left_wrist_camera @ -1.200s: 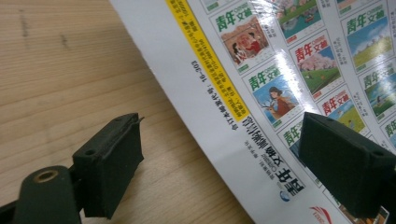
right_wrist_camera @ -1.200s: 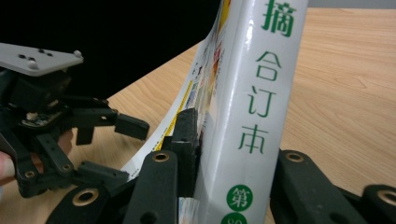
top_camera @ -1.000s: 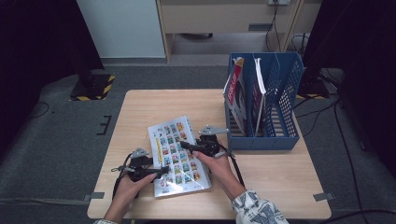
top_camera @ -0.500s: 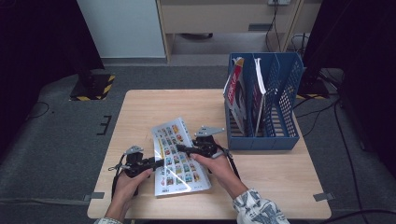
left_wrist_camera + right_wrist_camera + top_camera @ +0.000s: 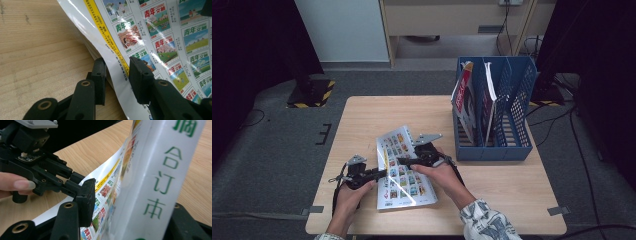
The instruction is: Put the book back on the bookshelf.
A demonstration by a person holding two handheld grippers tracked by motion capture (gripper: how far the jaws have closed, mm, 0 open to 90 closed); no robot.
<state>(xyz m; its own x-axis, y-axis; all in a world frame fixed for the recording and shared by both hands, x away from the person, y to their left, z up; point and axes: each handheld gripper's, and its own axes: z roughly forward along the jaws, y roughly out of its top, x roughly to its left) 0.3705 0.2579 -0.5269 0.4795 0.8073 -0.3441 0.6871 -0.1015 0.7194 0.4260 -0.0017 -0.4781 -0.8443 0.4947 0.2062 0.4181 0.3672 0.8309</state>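
High view: a person w/ a two-jaw gripper in each hand works a glossy magazine [image 5: 404, 172] at the near edge of a light wood table [image 5: 372, 115]. Its long axis runs away from the person, tilted slightly left; the spine edge is raised off the wood while the far side rests on it.

Left gripper [image 5: 379, 173] comes in from the mag's left, jaws just been closing; in the left gripper view one jaw sits under the curling cover edge w/ the yellow stripe and the other above it, cover between them, though whether the pads actually pinch it can't be told. Right gripper [image 5: 404, 161] reaches over from the right, jaws just been opening; in the right gripper view the white spine w/ green characters stands upright between its jaws, a clear gap on the left side, so prob. no longer clamped.

Judgement: left hand is nearer the loose cover edge, so the next lift or turn hinges on that side.

Blue file rack [image 5: 517, 107], already holding magazines, stands at the table's far right, well apart. Grey carpet, cables and dark surroundings beyond.
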